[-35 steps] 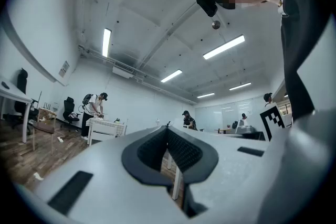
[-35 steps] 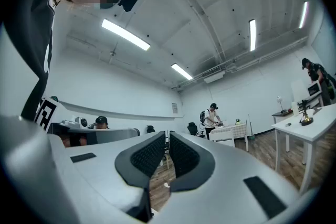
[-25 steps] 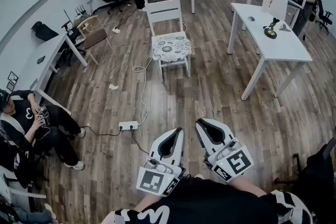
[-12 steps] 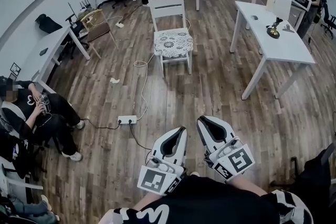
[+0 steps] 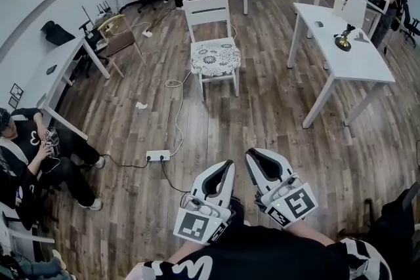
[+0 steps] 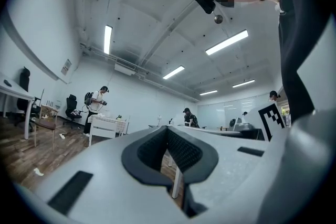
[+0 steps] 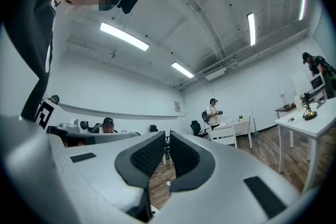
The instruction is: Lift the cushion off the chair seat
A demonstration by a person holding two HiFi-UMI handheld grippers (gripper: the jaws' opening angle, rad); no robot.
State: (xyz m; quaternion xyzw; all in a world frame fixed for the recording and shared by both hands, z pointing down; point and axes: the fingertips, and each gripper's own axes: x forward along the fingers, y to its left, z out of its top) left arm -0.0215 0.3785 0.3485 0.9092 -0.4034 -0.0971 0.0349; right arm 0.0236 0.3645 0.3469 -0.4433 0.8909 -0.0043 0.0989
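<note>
Both the left gripper (image 5: 226,164) and right gripper (image 5: 250,153), fingers closed empty, hover far from the cushion (image 5: 215,57).

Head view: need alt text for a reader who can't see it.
A white chair with a patterned cushion on its seat stands mid-room on wood floor, well beyond the left hand-held gripper and right hand-held gripper, both shut and empty at the bottom edge. A white table stands at right; a person sits at left.
</note>
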